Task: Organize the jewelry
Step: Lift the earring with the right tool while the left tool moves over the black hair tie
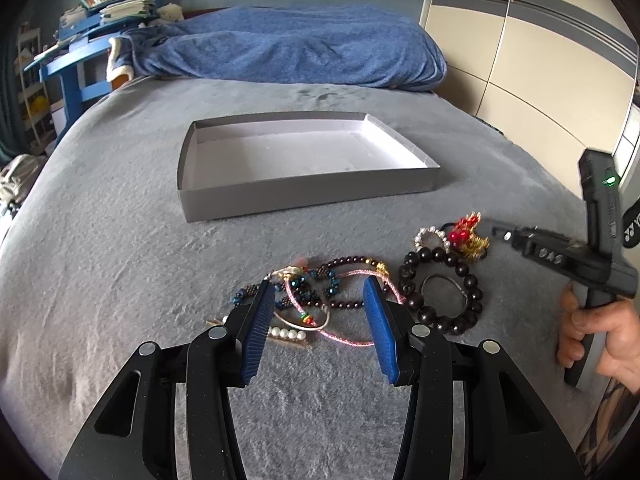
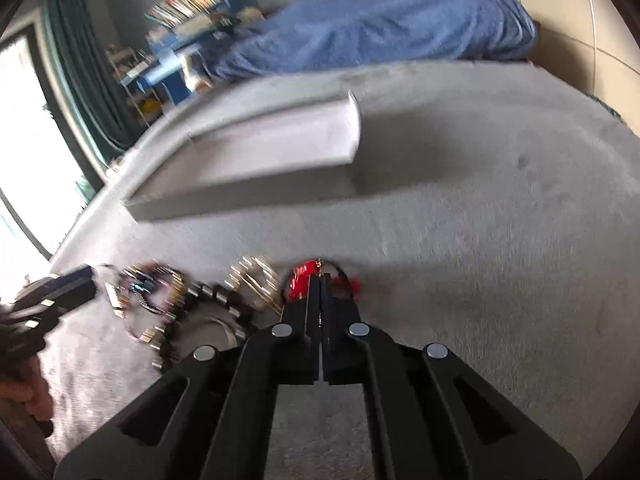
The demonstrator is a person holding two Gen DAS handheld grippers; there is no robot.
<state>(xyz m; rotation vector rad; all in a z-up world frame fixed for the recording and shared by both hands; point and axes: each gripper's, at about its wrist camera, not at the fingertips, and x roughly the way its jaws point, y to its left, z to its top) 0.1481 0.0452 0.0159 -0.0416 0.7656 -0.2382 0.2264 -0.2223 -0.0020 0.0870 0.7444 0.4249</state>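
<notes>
The bed (image 1: 120, 240) carries a shallow grey box (image 1: 304, 196), set open beyond the pile, likely to receive pieces; the jewelry heap (image 1: 360, 292) lies just before it; the left hand-held gripper (image 1: 320, 304) hovers released over the bracelets; the right hand-held gripper (image 2: 322, 280) is clenched on the red-and-gold ornament (image 2: 300, 280), seemingly to lift it.

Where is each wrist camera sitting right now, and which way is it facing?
Left wrist: on the left gripper, open above the jewelry pile, facing the gray box; right hand shows.
Right wrist: on the right gripper, fingers together at the red-gold ornament, blurred.
Shared: box, pile, blue blanket.
</notes>
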